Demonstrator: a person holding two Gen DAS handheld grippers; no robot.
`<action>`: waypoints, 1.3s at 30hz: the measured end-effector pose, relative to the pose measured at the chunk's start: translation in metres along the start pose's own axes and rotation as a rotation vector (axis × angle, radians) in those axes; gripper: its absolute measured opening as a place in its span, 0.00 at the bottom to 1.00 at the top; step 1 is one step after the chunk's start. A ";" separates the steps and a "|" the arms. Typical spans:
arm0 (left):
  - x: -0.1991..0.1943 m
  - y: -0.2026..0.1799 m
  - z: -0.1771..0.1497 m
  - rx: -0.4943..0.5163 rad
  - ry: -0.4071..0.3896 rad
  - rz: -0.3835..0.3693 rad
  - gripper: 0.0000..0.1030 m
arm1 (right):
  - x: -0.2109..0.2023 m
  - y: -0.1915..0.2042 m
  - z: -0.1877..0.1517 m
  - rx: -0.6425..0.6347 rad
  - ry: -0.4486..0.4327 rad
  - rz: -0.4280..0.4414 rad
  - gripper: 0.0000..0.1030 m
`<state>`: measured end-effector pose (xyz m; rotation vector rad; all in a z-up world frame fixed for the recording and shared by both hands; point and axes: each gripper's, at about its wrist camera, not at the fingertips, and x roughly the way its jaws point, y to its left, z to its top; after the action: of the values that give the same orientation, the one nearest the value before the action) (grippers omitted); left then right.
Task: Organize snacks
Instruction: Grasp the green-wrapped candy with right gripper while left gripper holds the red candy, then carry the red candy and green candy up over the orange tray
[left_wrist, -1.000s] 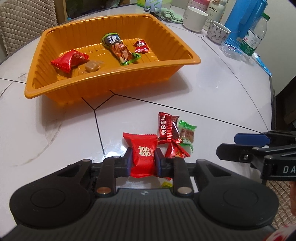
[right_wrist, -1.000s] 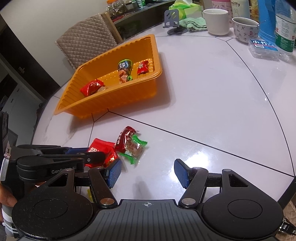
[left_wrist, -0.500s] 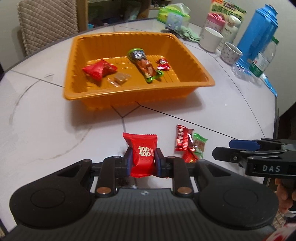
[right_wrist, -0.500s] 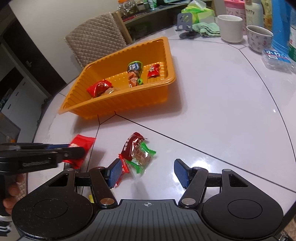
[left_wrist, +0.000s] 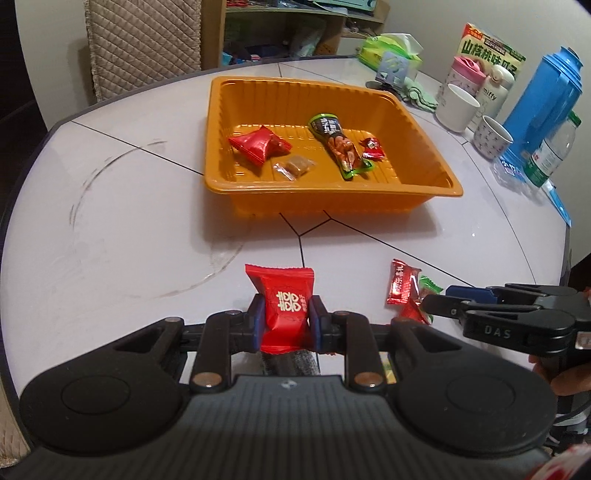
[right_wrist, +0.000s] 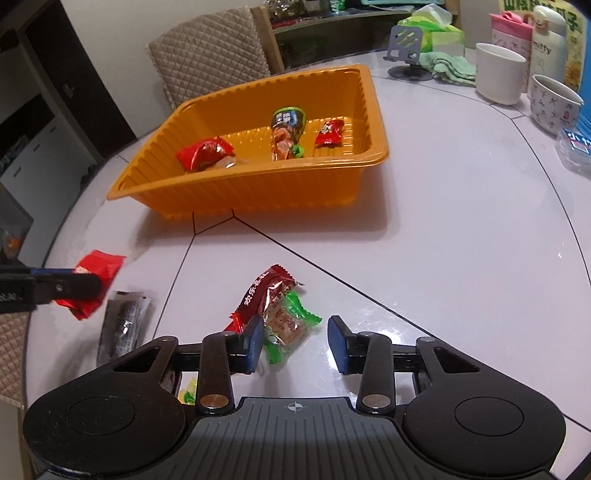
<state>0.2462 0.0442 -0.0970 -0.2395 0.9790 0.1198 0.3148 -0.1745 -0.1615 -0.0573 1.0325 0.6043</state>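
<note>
My left gripper (left_wrist: 286, 321) is shut on a red candy pouch (left_wrist: 286, 304) and holds it above the white table; it also shows in the right wrist view, red candy pouch (right_wrist: 99, 267). My right gripper (right_wrist: 295, 341) is closing its jaws around a green-wrapped candy (right_wrist: 286, 326); the candy is by the left pad, and the right pad stands clear of it. A dark red packet (right_wrist: 267, 291) lies against that candy. The orange tray (left_wrist: 332, 192) holds a red pouch (left_wrist: 258, 146), a small brown candy (left_wrist: 295, 166), a long green snack (left_wrist: 338, 144) and a small red candy (left_wrist: 373, 147).
A black packet (right_wrist: 123, 325) lies on the table to the left of my right gripper, and a yellow-green candy (right_wrist: 188, 395) peeks out under it. A white mug (left_wrist: 458, 107), a patterned cup (left_wrist: 493, 136), a blue flask (left_wrist: 543, 103) and a water bottle (left_wrist: 550, 155) line the far right. A quilted chair (left_wrist: 144, 44) stands behind the table.
My left gripper rose with the red pouch and drew left, away from the pile. My right gripper moved in over the green candy and its jaws narrowed.
</note>
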 end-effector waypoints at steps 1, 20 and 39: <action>-0.001 0.001 0.000 -0.003 -0.001 0.002 0.21 | 0.002 0.001 0.000 -0.006 0.002 -0.002 0.35; -0.005 0.004 -0.002 -0.012 -0.007 0.005 0.21 | 0.008 0.013 -0.004 -0.067 0.012 0.014 0.17; -0.023 0.001 0.001 0.002 -0.046 -0.005 0.21 | -0.037 0.003 0.006 -0.060 -0.057 0.019 0.16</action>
<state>0.2341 0.0458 -0.0771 -0.2363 0.9322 0.1187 0.3047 -0.1858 -0.1274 -0.0828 0.9609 0.6512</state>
